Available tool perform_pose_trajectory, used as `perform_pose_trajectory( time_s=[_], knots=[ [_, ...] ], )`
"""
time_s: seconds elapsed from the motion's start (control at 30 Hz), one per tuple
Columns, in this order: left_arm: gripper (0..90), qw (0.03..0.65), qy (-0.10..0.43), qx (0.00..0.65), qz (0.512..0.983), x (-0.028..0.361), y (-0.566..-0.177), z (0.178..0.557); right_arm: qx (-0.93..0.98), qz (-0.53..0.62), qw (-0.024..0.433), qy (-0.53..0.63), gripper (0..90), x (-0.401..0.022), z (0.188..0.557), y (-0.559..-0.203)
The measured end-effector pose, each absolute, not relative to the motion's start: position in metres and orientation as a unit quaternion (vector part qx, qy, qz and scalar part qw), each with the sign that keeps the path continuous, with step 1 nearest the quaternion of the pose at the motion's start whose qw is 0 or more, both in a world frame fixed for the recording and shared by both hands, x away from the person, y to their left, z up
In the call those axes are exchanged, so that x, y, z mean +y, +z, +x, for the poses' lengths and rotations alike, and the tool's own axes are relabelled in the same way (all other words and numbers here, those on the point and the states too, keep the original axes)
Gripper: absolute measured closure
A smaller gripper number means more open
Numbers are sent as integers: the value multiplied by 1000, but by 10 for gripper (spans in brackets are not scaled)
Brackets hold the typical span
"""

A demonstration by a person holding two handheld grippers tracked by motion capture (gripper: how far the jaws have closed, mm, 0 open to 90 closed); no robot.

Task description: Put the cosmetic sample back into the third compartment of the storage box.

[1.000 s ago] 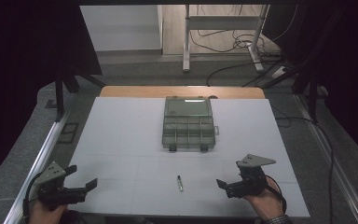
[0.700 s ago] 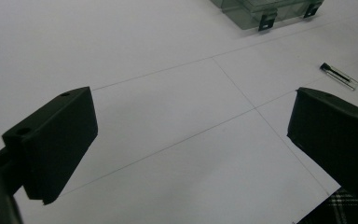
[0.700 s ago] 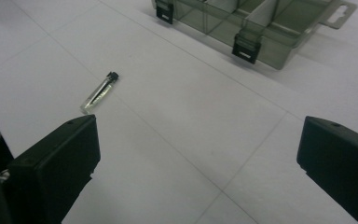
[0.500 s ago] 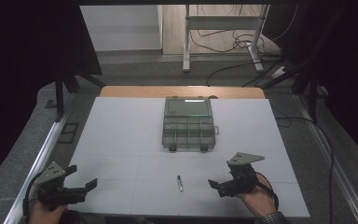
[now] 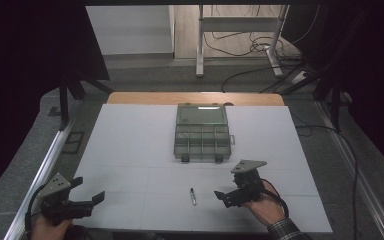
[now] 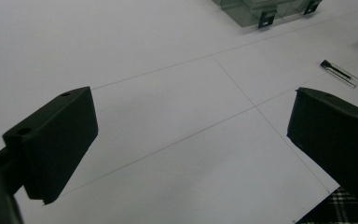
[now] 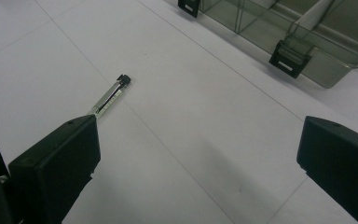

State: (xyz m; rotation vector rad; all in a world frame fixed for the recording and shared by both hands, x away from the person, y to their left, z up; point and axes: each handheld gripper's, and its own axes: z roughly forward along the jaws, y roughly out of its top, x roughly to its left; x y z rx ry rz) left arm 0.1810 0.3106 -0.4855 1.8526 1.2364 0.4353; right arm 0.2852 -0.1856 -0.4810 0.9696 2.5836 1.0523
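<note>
From above, a slim clear tube with a black cap lies on the matte white table, at nine o'clock of the right gripper, its jaws spread. The left gripper's view shows its own gripper gaping, empty. The right gripper's view reveals a smoky translucent plastic compartment box with black latches.

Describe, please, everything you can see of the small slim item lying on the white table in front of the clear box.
The small slim tube looks like clear plastic or glass with a black cap at one end and a dark line or print along its body. It lies flat on the white table, apart from the organiser box behind it. Nothing touches it: the right gripper is beside it with jaws open, and the left gripper is farther off.
</note>
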Motion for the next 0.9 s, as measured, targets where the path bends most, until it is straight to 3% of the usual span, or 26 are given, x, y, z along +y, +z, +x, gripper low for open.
perform_pose_trajectory(
  time_s=[0.6,0.9],
  knots=[
    [20,422,173,494,740,311,-486,181,884,328,75,324,0,-162,298,-486],
    [20,423,173,494,740,311,-486,181,892,316,91,310,2,-145,297,-485]
  ],
)
